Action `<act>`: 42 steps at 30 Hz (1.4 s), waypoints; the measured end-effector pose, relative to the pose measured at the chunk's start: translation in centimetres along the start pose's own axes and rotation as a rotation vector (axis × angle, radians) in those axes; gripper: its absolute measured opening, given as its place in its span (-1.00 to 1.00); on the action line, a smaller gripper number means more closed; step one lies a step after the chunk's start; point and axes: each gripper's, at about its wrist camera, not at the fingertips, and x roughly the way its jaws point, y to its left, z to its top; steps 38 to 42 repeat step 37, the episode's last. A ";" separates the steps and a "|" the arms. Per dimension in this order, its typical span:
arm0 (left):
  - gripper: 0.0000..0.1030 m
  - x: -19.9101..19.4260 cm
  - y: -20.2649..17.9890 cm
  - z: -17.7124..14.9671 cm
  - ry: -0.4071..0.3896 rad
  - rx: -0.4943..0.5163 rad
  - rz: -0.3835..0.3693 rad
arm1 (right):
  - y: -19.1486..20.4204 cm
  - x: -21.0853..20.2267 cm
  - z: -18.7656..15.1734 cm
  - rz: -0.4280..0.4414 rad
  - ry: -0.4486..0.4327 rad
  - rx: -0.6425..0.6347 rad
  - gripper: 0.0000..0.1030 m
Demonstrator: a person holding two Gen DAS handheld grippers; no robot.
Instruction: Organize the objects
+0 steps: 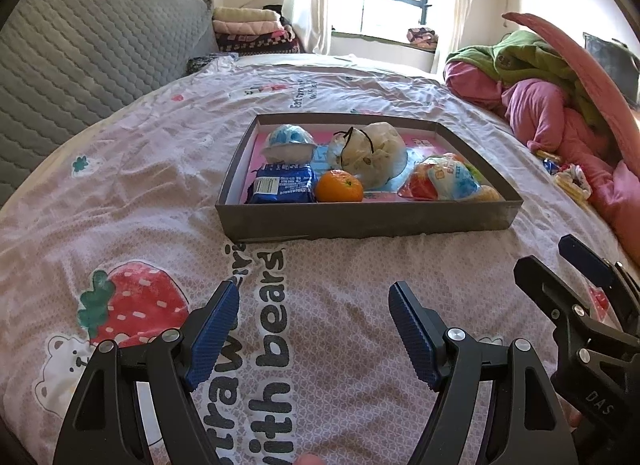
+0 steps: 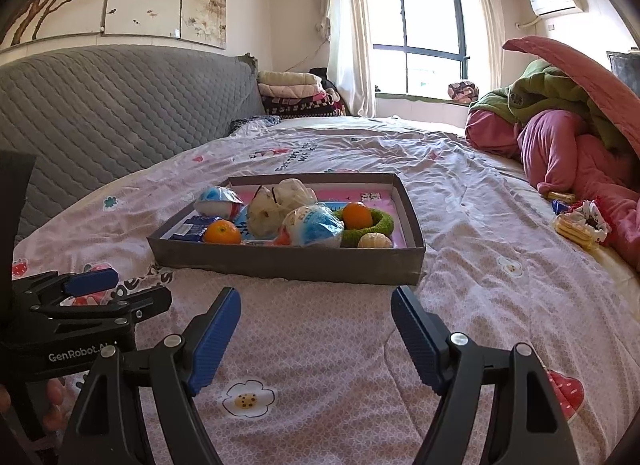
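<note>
Beyond both gaping tongs [image 1: 314, 293] [image 2: 316, 299], apart, lies the filled box [image 2: 288, 261].

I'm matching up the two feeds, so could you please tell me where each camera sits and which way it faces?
Left wrist: on the left gripper, open, looking down its fingers at the grey box; right gripper at right.
Right wrist: on the right gripper, open, facing the box; left gripper at left.
Shared: box, orange, bedspread.

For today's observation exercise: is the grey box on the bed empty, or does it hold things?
It holds things. The grey box contains an orange, a second orange in a green ring, and several wrapped packets.
</note>
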 end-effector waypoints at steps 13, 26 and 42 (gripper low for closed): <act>0.52 0.5 0.7 -0.2 0.013 -0.028 0.007 | -0.2 0.4 -0.1 0.007 0.007 0.004 0.50; 0.52 0.7 0.5 -0.3 0.018 -0.023 0.016 | -0.1 0.5 -0.2 0.010 0.008 0.004 0.50; 0.52 0.3 -0.1 -0.5 0.001 0.003 0.009 | -0.1 0.4 -0.3 0.010 0.011 0.006 0.50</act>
